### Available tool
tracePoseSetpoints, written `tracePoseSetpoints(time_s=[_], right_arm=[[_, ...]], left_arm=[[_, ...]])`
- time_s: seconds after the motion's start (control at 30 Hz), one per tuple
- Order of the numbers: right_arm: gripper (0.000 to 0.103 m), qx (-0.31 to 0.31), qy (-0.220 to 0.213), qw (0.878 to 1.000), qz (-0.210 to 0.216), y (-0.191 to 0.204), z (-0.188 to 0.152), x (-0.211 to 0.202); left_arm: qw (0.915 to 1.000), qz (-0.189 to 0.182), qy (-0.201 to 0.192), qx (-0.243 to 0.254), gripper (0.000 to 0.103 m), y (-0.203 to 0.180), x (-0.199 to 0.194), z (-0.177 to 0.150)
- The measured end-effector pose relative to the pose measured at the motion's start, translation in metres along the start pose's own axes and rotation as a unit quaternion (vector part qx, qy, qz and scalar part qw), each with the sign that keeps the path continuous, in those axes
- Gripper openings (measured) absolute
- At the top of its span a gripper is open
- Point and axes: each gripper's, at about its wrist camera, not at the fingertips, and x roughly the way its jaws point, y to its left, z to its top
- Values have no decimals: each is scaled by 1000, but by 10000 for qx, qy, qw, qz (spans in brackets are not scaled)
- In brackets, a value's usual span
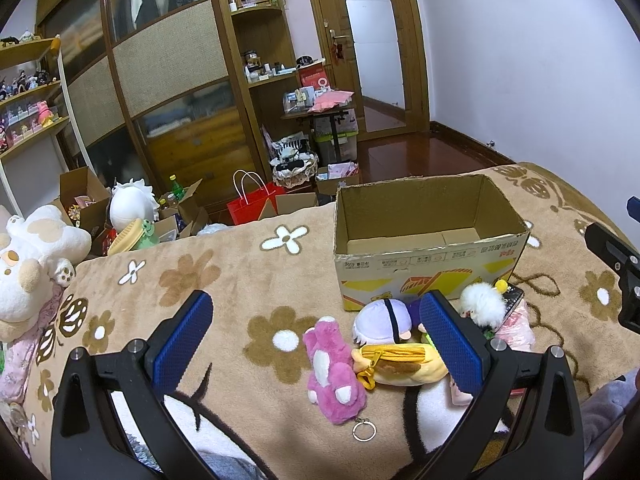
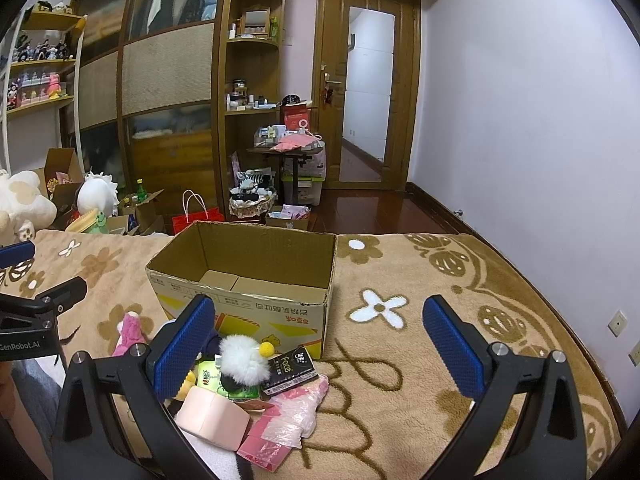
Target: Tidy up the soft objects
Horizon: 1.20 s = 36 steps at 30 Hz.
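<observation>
Two grippers, both mine, hover over the floral blanket (image 2: 400, 380). My left gripper (image 1: 316, 336) has its jaws spread wide and holds nothing; my right gripper (image 2: 320, 344) is likewise wide open and empty. The cardboard box (image 1: 424, 248) stands open-topped on the blanket. Just in front of it lie the soft items in a cluster: pink plush (image 1: 334, 372), yellow pouch (image 1: 400, 364), purple-capped doll (image 1: 384, 318), white pom-pom toy (image 2: 244, 360), tissue pack (image 2: 290, 370).

A tall wooden wardrobe (image 2: 168, 80) faces the bed (image 2: 460, 280); right of it, a wooden door (image 2: 368, 92), lilac wall (image 2: 520, 100), dark floor (image 2: 372, 212).
</observation>
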Motion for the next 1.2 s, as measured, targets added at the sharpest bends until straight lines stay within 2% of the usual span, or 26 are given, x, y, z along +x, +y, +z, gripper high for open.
tracePoseSetpoints(time_s=[0.77,0.9,1.2], right_arm=[[103,1,8,10000,7,4,1,1],[103,-1,18,10000,9,4,1,1],[103,-13,141,9999,74,6,-3,12]], left_arm=[[10000,6,52,20,102,5,-2,0],[9998,0,171,64,102,2,4,-1],[9972,-171,715,139,102,-4,33,1]])
